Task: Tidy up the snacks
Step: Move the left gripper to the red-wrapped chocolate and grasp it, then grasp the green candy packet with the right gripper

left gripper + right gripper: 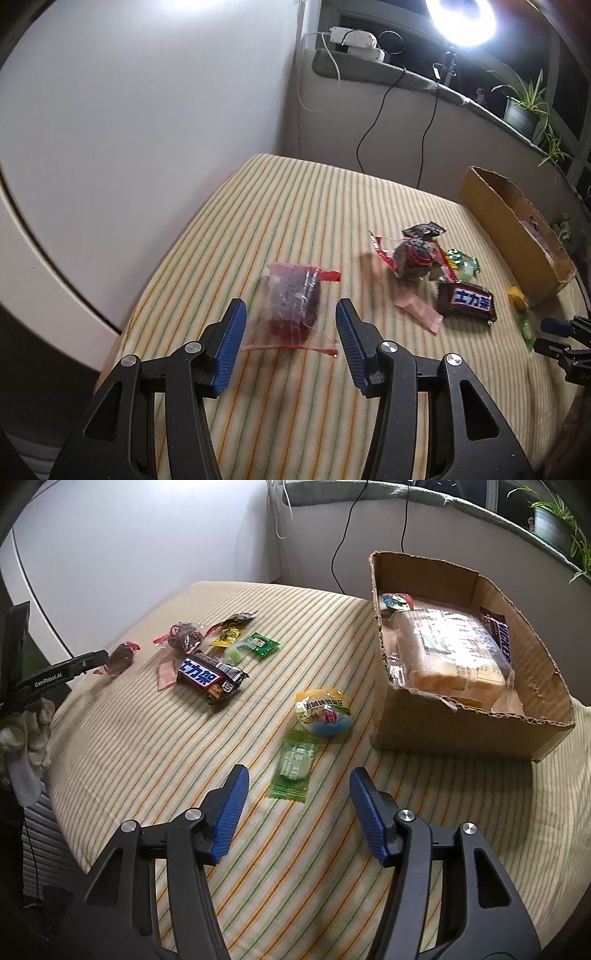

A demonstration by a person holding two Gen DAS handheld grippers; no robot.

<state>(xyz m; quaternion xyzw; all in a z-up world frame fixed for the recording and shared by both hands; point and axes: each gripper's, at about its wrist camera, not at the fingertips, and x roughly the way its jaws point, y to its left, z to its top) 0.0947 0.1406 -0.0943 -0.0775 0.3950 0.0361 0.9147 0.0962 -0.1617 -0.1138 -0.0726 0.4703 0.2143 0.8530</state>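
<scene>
The striped yellow bedcover (147, 775) carries everything. An open brown cardboard box (476, 731) already holds wrapped bread, evidently the collecting place. Loose snacks lie beside it. The left gripper (290, 319), jaws apart and empty, frames a clear red-ended sweet wrapper (293, 301); the right gripper (299, 786), also empty and part-open, straddles a flat green candy packet (295, 766).

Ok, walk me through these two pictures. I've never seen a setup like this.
No robot: a person holds a two-finger tool in each hand, each carrying a camera looking along its blue fingers. The left tool is open, with a clear-wrapped dark red candy lying ahead of its fingers. The right tool is open just short of a green candy. Nothing is held. More snacks, including a Snickers bar, lie on the striped cloth. The cardboard box already holds wrapped bread.
</scene>
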